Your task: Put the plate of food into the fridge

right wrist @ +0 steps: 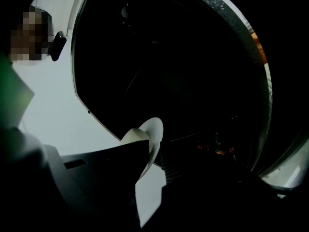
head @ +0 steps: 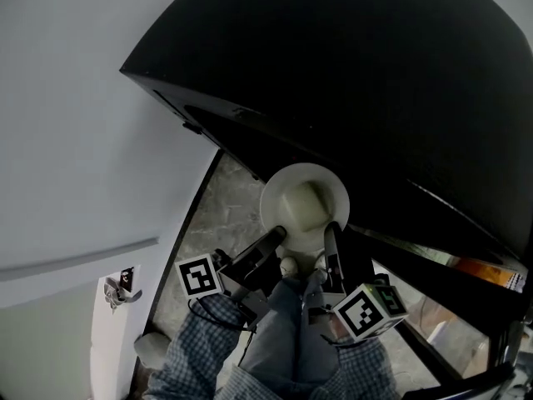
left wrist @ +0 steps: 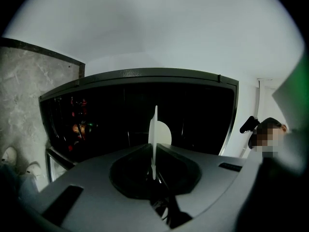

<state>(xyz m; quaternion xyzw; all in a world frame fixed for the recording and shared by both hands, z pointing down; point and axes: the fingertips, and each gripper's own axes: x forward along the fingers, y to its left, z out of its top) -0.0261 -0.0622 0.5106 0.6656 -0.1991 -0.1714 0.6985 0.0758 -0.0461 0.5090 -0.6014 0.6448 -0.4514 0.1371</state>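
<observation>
A white plate (head: 283, 197) carrying a pale mound of food (head: 307, 204) hangs above the floor in the head view, just in front of the black fridge (head: 375, 90). My left gripper (head: 278, 234) is shut on its near-left rim and my right gripper (head: 332, 228) is shut on its near-right rim. The left gripper view shows the plate (left wrist: 155, 134) edge-on, pinched in the left gripper (left wrist: 154, 164). In the right gripper view the plate (right wrist: 150, 132) and food (right wrist: 131, 136) stick out of the right gripper (right wrist: 145, 178). The fridge (left wrist: 140, 115) fills the background, dark inside.
Grey marbled floor (head: 229, 202) lies below, with a white wall (head: 75, 140) to the left and a door handle (head: 118, 288) low on it. Reddish items (left wrist: 77, 125) glow inside the fridge's left side. Orange packaging (head: 479, 267) shows at the lower right. A person stands beside the fridge.
</observation>
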